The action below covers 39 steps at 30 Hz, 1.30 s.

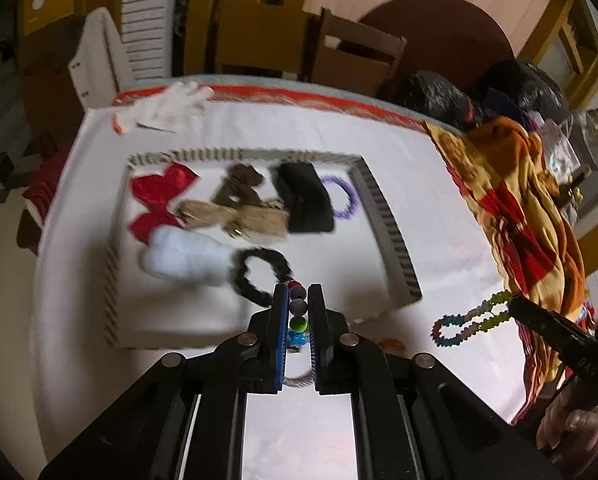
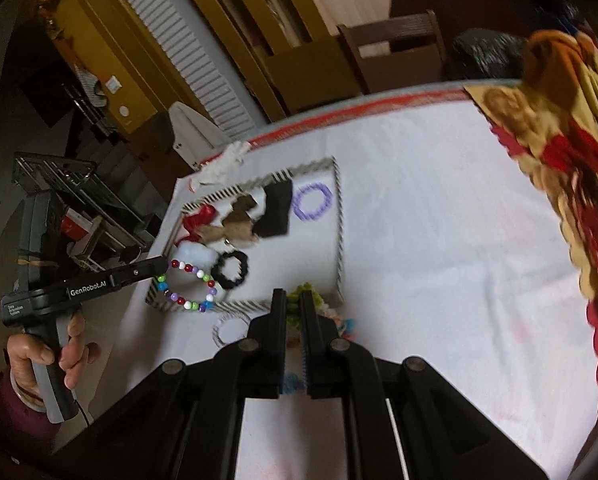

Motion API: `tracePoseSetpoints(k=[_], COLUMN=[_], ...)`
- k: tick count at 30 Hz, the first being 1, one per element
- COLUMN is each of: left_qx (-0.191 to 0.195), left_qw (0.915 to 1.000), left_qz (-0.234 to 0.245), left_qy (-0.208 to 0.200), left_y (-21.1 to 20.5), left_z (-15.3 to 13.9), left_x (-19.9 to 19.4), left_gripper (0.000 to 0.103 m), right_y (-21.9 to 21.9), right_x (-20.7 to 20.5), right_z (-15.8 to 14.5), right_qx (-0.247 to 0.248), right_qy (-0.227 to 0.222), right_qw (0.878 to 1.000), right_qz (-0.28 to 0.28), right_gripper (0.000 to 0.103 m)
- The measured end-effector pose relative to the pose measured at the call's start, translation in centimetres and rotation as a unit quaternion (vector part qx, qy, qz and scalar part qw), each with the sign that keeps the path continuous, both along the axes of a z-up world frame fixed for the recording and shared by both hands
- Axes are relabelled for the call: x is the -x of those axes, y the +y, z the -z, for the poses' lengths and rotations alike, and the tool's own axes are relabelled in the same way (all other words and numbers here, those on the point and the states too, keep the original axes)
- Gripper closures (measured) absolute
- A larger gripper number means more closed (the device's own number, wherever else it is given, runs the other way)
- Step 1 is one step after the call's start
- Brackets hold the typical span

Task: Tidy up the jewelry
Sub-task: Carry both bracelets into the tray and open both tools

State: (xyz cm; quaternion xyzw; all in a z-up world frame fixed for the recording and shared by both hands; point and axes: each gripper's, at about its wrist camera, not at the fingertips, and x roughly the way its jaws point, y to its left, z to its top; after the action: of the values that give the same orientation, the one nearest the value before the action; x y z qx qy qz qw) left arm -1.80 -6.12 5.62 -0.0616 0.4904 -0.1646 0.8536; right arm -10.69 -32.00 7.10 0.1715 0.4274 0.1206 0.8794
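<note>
A tray sits on the table, and a glove lies behind it near the far edge. In the tray, a bow, two more bows and a dark pad lie in a row along the back, with a ring band at the right end. In front of them lie a puffy thing and, just to its right, a scrunchie; a big cloth lies on the table to the right of the tray.
</note>
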Motion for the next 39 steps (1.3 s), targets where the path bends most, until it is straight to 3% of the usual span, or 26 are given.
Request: tracePoseSetpoints(k=[11, 24, 33, 39], left_qx=[-0.01, -0.019, -0.035, -0.052], left_qw=[0.9981, 0.9922, 0.9847, 0.9826], left_qz=[-0.06, -0.115, -0.154, -0.16], left_qy=[0.008, 0.045, 0.075, 0.078], left_y=[3.6, 4.2, 7.0, 7.6], left_z=[0.7, 4.6, 7.2, 8.1], left_x=[-1.9, -4.8, -5.6, -5.8], left_gripper=[0.097, 0.097, 0.097, 0.097], right_y=[4.4, 10.8, 8.4, 7.8], right_x=[-5.3, -12.5, -14.5, -15.5], right_z=[-1.0, 3.2, 7.7, 9.4], right_qx=[0.009, 0.014, 0.039, 0.057], right_qy=[-0.006, 0.037, 0.093, 0.108], right_qw=[0.998, 0.991, 0.989, 0.987], right_qz=[-0.058, -0.125, -0.112, -0.106], right_gripper=[0.097, 0.097, 0.097, 0.097])
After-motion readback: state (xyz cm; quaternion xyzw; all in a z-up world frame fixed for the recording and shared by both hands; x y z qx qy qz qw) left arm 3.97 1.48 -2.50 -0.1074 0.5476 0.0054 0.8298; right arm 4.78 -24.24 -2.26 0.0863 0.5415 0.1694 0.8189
